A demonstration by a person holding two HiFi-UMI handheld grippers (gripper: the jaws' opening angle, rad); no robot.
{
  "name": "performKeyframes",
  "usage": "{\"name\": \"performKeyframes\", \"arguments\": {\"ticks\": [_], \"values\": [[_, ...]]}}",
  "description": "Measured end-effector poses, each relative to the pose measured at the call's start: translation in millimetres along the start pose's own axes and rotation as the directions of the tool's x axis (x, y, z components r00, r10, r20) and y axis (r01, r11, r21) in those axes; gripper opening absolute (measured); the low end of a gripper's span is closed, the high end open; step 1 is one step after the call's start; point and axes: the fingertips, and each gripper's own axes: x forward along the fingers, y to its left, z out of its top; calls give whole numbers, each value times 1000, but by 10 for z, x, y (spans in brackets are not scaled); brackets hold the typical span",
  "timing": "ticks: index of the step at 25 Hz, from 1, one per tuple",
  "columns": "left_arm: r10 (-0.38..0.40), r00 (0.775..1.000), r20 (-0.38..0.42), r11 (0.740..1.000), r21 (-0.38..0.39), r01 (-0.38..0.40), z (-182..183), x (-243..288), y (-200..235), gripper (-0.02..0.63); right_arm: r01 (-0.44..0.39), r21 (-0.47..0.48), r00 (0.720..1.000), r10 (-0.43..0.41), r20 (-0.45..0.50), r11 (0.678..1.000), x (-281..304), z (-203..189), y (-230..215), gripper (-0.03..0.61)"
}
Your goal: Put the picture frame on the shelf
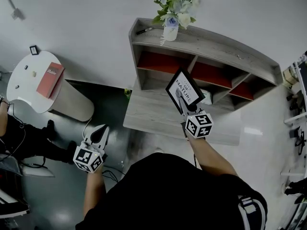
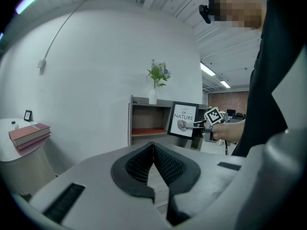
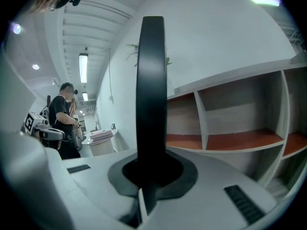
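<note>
The picture frame (image 1: 185, 91) is black-edged with a white print reading "NATURE". My right gripper (image 1: 181, 101) is shut on its lower edge and holds it tilted in the air, in front of the grey shelf unit (image 1: 249, 61) with red compartment floors. In the right gripper view the frame (image 3: 151, 90) stands edge-on between the jaws, with the shelf compartments (image 3: 230, 128) close behind. In the left gripper view the frame (image 2: 183, 119) shows ahead at the right. My left gripper (image 1: 104, 128) hangs low at the left, away from the shelf, its jaws together with nothing in them.
A white vase of flowers (image 1: 171, 14) stands on the shelf top at its left end. The shelf's low front platform (image 1: 148, 114) lies under the frame. At the left, a round white table (image 1: 26, 87) carries a red book (image 1: 50, 79). A person in black (image 3: 62, 121) stands beyond.
</note>
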Motion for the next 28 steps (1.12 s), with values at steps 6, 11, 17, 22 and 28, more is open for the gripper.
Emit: {"name": "performKeyframes", "arguments": {"ticks": [6, 11, 17, 22, 28], "values": [[9, 1000, 4, 1000, -7, -9, 47, 205, 63, 20, -19, -5, 1000, 19, -7, 1000, 171, 36, -101, 23], [4, 1000, 1, 1000, -9, -4, 61, 406, 84, 20, -31, -12, 999, 31, -13, 999, 304, 30, -197, 23], [-6, 1000, 0, 1000, -7, 6, 98, 618, 86, 20, -37, -11, 999, 36, -22, 999, 374, 12, -307, 23], [-27, 1000, -8, 1000, 5, 27, 119, 761, 35, 20, -33, -9, 999, 32, -19, 999, 404, 21, -400, 23], [-31, 999, -9, 999, 9, 31, 146, 826, 33, 20, -33, -9, 999, 33, -14, 999, 401, 31, -436, 23]]}}
